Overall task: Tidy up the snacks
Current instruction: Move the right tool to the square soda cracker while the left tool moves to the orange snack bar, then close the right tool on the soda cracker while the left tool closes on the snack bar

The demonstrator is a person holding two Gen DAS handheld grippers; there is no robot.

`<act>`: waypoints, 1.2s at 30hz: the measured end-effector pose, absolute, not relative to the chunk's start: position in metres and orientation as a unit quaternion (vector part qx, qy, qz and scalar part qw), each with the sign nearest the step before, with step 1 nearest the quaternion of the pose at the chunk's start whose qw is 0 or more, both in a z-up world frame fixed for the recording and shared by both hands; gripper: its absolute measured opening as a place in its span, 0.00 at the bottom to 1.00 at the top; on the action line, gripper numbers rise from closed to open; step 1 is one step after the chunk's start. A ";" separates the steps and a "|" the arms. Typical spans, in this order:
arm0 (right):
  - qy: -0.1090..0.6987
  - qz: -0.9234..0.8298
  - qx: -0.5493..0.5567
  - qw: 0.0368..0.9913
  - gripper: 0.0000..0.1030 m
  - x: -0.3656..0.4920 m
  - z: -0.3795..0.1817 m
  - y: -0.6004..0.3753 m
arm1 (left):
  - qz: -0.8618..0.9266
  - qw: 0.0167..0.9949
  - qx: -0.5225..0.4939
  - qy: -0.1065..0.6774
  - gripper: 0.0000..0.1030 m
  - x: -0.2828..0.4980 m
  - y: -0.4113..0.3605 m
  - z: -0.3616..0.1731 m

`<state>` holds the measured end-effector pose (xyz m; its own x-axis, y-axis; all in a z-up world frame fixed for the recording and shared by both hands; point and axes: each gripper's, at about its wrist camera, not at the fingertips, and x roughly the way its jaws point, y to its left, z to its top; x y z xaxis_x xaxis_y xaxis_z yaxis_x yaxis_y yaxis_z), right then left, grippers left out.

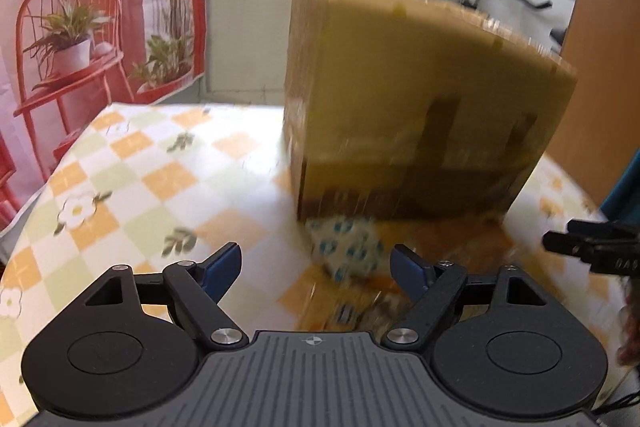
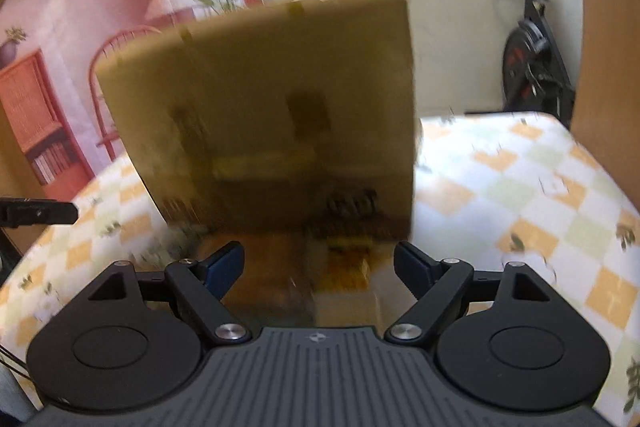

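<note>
A: Checkered bench (image 1: 132, 171) carries the cardboard box (image 1: 420, 107) dead ahead of both jaws, snack packets (image 1: 348, 251) blurred just between them.

B: Left gripper (image 1: 316, 267) and right gripper (image 2: 318, 263) gape empty; I'd steady up before pinching one packet.

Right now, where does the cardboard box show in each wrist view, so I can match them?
Left wrist: cardboard box stands right of centre, beyond the open left gripper.
Right wrist: it stands centre-left, beyond the open right gripper.
Shared landmark: the checkered tablecloth under the box in both views.
</note>
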<state>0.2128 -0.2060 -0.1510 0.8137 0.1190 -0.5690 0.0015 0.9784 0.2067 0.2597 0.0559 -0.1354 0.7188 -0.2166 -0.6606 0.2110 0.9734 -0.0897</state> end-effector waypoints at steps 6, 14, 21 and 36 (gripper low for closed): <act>0.336 0.019 0.094 0.937 0.75 0.207 -0.183 -0.209 | -0.106 0.916 -0.031 0.386 0.76 0.255 0.064 -0.159; 0.357 0.010 0.080 0.931 0.58 0.212 -0.209 -0.205 | -0.104 0.908 -0.026 0.406 0.76 0.249 0.063 -0.173; 0.331 -0.001 0.083 0.940 0.49 0.204 -0.216 -0.208 | -0.099 0.906 -0.021 0.410 0.76 0.246 0.057 -0.182; 0.317 -0.004 0.055 0.947 0.49 0.201 -0.219 -0.201 | -0.087 0.913 -0.021 0.398 0.49 0.240 0.048 -0.199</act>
